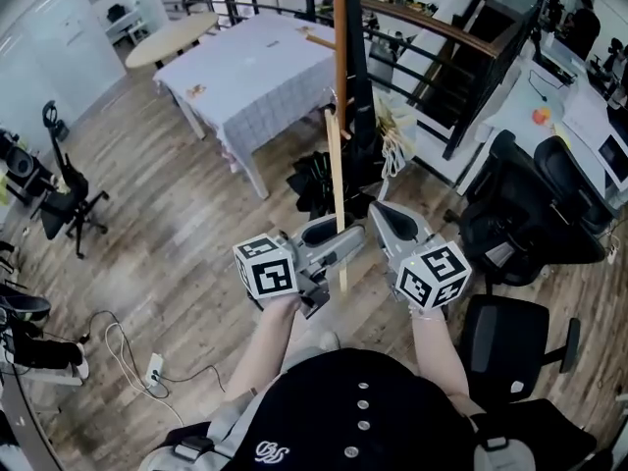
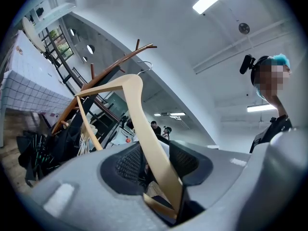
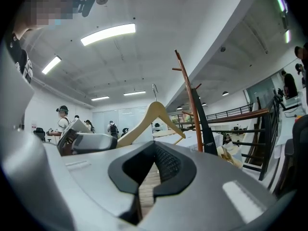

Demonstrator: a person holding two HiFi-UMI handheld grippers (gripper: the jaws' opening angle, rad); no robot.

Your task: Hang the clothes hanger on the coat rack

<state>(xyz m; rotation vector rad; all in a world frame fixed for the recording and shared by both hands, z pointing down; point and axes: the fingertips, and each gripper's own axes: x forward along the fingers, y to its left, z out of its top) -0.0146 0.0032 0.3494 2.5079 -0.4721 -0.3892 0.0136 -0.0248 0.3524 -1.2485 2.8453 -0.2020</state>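
Left gripper [image 1: 339, 243] pinching the wooden clothes hanger [image 1: 337, 194] near one end of its arm; in left gripper view the pads press on the pale arm [image 2: 137, 105] from both sides, with the lower bar also running down between the jaws [image 2: 151, 160]; hanger held up in the air, seen edge-on in head view as a thin pale stick just in front of the coat rack [image 1: 340, 37] pole; metal hook at top, left of the pole in right gripper view and not on any peg; hanger [image 3: 154, 110] there shown side-on, one end at the left gripper [image 3: 86, 141].

Right gripper [image 1: 383, 214] just beside the hanger on its right side, not touching as far as visible; jaws slightly spread with a narrow gap, nothing between, only wooden floor seen through the gap [image 3: 144, 170].

Coat rack a brown wooden pole with angled pegs [image 3: 187, 90], standing on the wooden floor [image 1: 177, 234] near the near corner of a table with a grey chequered cloth [image 1: 255, 67]; black bags [image 1: 319, 180] heaped at its foot; in left gripper view the rack [image 2: 113, 67] behind the hanger, tilted in frame.

Black office chairs [image 1: 520, 214] at the right edge of the floor; dark railing [image 1: 432, 37] behind the rack.
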